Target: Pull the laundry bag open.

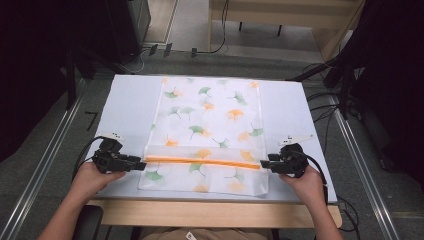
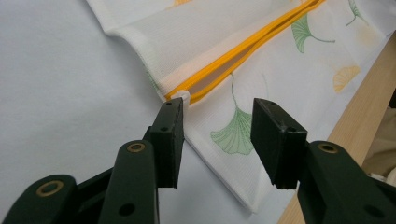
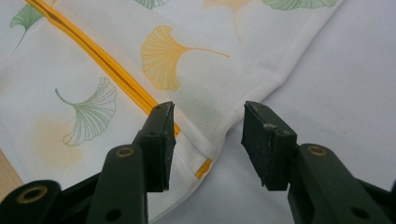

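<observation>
White mesh bag printed with ginkgo leaves, lying flat at the centre of a pale table; its orange zipper runs across the near part. Left gripper at the zipper's left end, jaws spread, one jaw beside the white zipper pull. Right gripper at the zipper's right end, jaws spread astride the bag's edge. Bare tabletop flanks both sides; wooden table edge nearest the person; grey floor and cables around.

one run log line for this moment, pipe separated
left tool: open at zipper's white end | right tool: open at mesh bag right edge | orange zipper: looks closed | bag flat on table
</observation>
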`<state>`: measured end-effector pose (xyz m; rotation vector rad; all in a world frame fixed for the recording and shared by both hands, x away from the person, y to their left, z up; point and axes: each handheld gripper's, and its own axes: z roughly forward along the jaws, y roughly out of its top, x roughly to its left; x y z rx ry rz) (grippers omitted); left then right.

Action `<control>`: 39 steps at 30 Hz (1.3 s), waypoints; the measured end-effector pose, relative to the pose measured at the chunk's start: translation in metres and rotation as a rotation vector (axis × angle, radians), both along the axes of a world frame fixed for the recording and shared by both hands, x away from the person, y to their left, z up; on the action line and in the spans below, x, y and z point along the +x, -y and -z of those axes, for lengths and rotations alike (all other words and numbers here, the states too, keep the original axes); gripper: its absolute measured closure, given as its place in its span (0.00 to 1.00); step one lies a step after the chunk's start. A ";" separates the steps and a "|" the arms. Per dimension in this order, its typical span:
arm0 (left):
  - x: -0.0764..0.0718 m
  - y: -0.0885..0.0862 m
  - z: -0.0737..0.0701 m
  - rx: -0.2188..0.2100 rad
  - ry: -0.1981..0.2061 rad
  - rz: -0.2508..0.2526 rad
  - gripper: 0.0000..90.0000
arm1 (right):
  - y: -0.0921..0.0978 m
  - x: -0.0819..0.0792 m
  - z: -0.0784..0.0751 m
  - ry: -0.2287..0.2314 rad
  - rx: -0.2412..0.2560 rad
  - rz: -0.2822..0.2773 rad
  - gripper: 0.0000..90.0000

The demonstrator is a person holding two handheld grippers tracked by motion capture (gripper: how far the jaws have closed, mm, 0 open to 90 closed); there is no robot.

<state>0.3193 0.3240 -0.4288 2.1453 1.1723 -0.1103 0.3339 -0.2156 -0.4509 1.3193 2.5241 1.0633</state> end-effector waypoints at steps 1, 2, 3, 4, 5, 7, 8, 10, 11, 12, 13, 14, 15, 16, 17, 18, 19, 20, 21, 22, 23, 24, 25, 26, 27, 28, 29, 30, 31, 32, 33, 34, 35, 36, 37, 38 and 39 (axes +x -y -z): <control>0.000 -0.001 -0.001 -0.001 0.012 -0.008 0.60 | 0.000 0.000 0.000 0.002 -0.001 -0.001 0.61; 0.000 -0.001 -0.002 -0.007 0.015 -0.011 0.58 | 0.000 0.000 0.000 0.004 -0.002 0.001 0.61; -0.001 -0.001 -0.002 -0.004 0.025 -0.022 0.57 | 0.000 0.000 0.000 0.009 -0.001 0.003 0.60; 0.000 -0.001 -0.003 0.004 0.036 -0.024 0.55 | 0.001 0.000 -0.001 0.010 0.002 0.002 0.60; 0.000 0.000 -0.004 0.013 0.046 -0.022 0.54 | 0.001 -0.001 -0.001 0.011 0.007 0.003 0.60; 0.000 0.000 -0.007 0.015 0.080 -0.037 0.52 | 0.001 -0.001 -0.001 0.019 0.008 0.007 0.59; 0.000 0.000 -0.007 0.015 0.080 -0.037 0.50 | 0.001 -0.001 -0.001 0.019 0.008 0.007 0.59; -0.001 0.000 -0.008 0.024 0.116 -0.052 0.47 | 0.002 -0.001 -0.002 0.022 0.013 0.011 0.58; -0.001 0.001 -0.008 0.030 0.127 -0.053 0.46 | 0.003 -0.001 -0.002 0.029 0.018 0.010 0.57; -0.002 0.001 -0.009 0.040 0.145 -0.056 0.45 | 0.003 -0.001 -0.002 0.032 0.018 0.011 0.56; -0.002 0.000 -0.010 0.044 0.162 -0.060 0.45 | 0.003 -0.001 -0.003 0.036 0.022 0.016 0.55; -0.002 0.000 -0.011 0.043 0.180 -0.064 0.44 | 0.003 -0.001 -0.004 0.041 0.022 0.016 0.54; -0.002 -0.001 -0.012 0.037 0.199 -0.071 0.43 | 0.003 -0.001 -0.004 0.046 0.025 0.019 0.53; -0.003 -0.002 -0.012 0.030 0.208 -0.077 0.43 | 0.004 -0.001 -0.004 0.054 0.028 0.017 0.53; -0.002 -0.003 -0.013 0.026 0.212 -0.083 0.42 | 0.004 -0.001 -0.005 0.059 0.033 0.019 0.51; -0.002 -0.003 -0.013 0.031 0.217 -0.087 0.42 | 0.004 -0.001 -0.005 0.069 0.035 0.021 0.50; -0.002 -0.004 -0.013 0.034 0.222 -0.088 0.42 | 0.005 -0.001 -0.005 0.074 0.036 0.027 0.49; -0.002 -0.004 -0.013 0.034 0.222 -0.088 0.41 | 0.006 -0.001 -0.005 0.079 0.038 0.027 0.47; -0.001 -0.004 -0.013 0.042 0.223 -0.097 0.41 | 0.007 -0.001 -0.005 0.082 0.039 0.033 0.46; -0.001 -0.004 -0.013 0.042 0.223 -0.097 0.41 | 0.008 0.000 -0.005 0.086 0.043 0.033 0.46; 0.000 -0.006 -0.014 0.052 0.228 -0.104 0.41 | 0.009 0.000 -0.005 0.083 0.045 0.041 0.46; 0.000 -0.006 -0.014 0.049 0.234 -0.107 0.40 | 0.010 0.000 -0.005 0.084 0.046 0.041 0.46; 0.000 -0.006 -0.014 0.049 0.234 -0.107 0.39 | 0.010 0.000 -0.005 0.083 0.047 0.046 0.46; 0.000 -0.007 -0.014 0.050 0.238 -0.110 0.38 | 0.011 0.001 -0.005 0.090 0.046 0.044 0.46; 0.001 -0.008 -0.014 0.045 0.248 -0.109 0.38 | 0.012 0.001 -0.005 0.091 0.048 0.046 0.46; 0.001 -0.009 -0.014 0.043 0.252 -0.112 0.38 | 0.013 0.001 -0.005 0.090 0.048 0.049 0.46; 0.001 -0.011 -0.013 0.045 0.259 -0.111 0.38 | 0.014 0.002 -0.005 0.094 0.046 0.055 0.45; 0.002 -0.012 -0.013 0.042 0.258 -0.112 0.38 | 0.015 0.002 -0.005 0.101 0.044 0.061 0.44; 0.002 -0.014 -0.013 0.044 0.264 -0.121 0.38 | 0.016 0.002 -0.004 0.104 0.041 0.063 0.44; 0.002 -0.014 -0.013 0.044 0.264 -0.121 0.37 | 0.016 0.002 -0.004 0.104 0.041 0.063 0.44; 0.003 -0.016 -0.012 0.045 0.267 -0.128 0.37 | 0.018 0.003 -0.004 0.102 0.043 0.077 0.44; 0.004 -0.019 -0.011 0.044 0.277 -0.141 0.36 | 0.023 0.005 -0.004 0.114 0.045 0.084 0.42; 0.005 -0.021 -0.010 0.046 0.279 -0.145 0.36 | 0.024 0.004 -0.003 0.111 0.045 0.094 0.42; 0.005 -0.023 -0.010 0.047 0.284 -0.155 0.35 | 0.026 0.005 -0.003 0.113 0.047 0.096 0.41; 0.006 -0.025 -0.009 0.048 0.287 -0.161 0.34 | 0.029 0.006 -0.002 0.120 0.040 0.099 0.41; 0.006 -0.027 -0.009 0.052 0.294 -0.172 0.33 | 0.031 0.006 -0.001 0.124 0.035 0.106 0.40; 0.006 -0.028 -0.009 0.060 0.299 -0.179 0.33 | 0.032 0.007 -0.001 0.133 0.031 0.113 0.40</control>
